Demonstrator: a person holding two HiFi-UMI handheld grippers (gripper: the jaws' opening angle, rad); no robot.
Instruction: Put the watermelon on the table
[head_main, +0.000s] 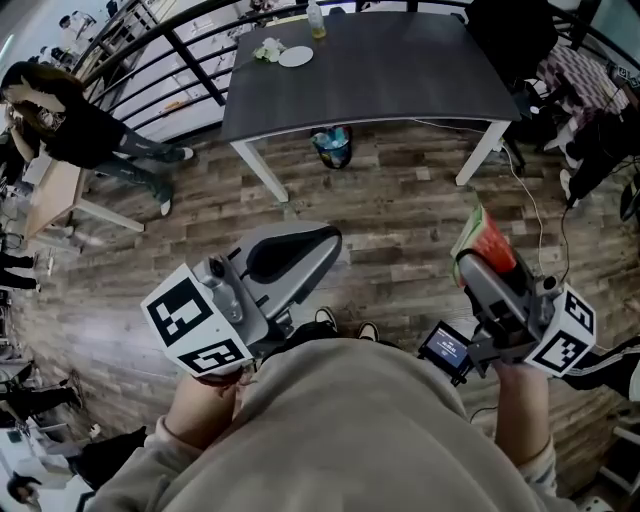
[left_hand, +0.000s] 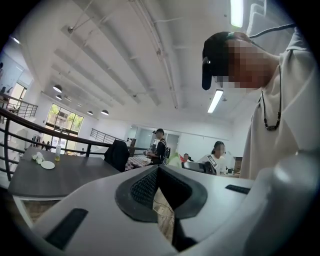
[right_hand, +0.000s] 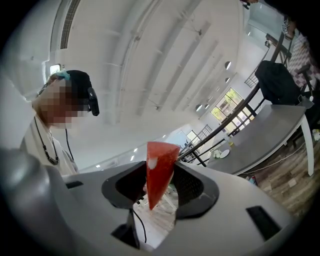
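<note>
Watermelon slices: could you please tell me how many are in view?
1. The watermelon slice is clamped in the right gripper, over the wooden floor, short of the dark table. None shows on that table or in the shut left gripper.

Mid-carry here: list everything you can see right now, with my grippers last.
table: one, dark grey top with white legs, ahead across the wood floor
plate: one, white, on the table's far left part
bottle: one, clear with yellowish liquid, on the table beyond the plate
bin: one, bluish, on the floor under the table
railing: one, black, left of the table
bystander: one, in black, far left
watermelon slice: one, red with green rind, between the right gripper's jaws
left gripper: one, grey, jaws together, empty
right gripper: one, grey, closed on the watermelon slice
</note>
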